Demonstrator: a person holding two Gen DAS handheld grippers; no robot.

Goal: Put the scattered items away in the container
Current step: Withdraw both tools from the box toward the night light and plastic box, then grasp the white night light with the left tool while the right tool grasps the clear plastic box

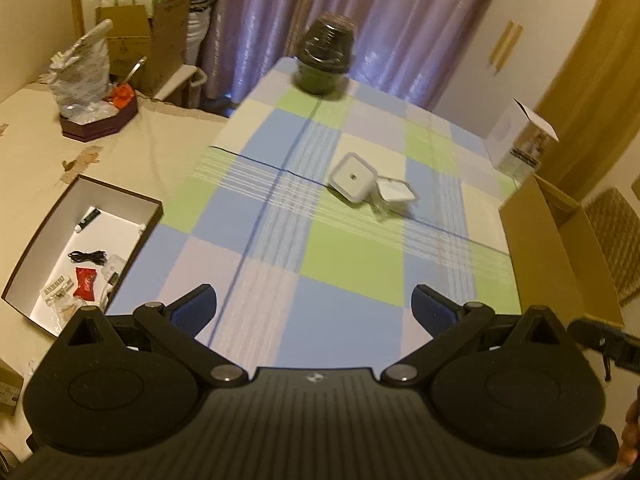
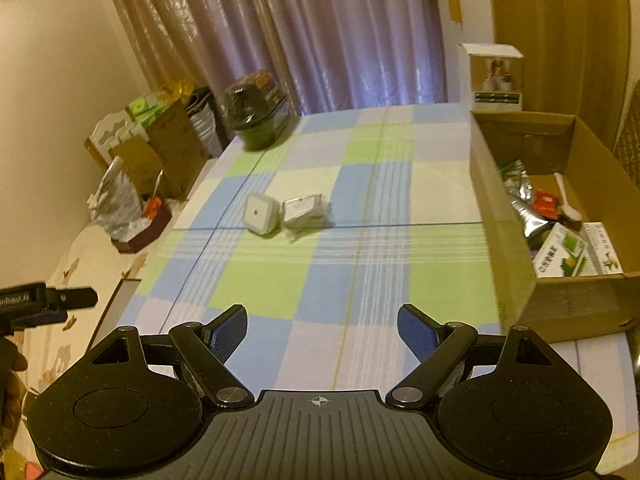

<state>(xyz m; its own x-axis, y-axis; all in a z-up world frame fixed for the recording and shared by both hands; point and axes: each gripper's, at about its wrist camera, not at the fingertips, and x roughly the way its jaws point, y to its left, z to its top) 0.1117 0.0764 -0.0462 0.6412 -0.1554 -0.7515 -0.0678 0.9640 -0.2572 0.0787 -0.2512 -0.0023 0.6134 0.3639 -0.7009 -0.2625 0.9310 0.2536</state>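
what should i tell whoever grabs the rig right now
Left gripper: open, empty, above the checked cloth.
Right gripper: open, empty.
On the cloth: white square box beside a clear lidded container, mid-table; dark wrapped jar at the far edge.
Cardboard box on the right already holds packets and a spoon.
Left: those three items.

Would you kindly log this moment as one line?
left gripper: open, empty | right gripper: open, empty | white square box and clear packet: mid-cloth, untouched | cardboard box: right edge, partly filled
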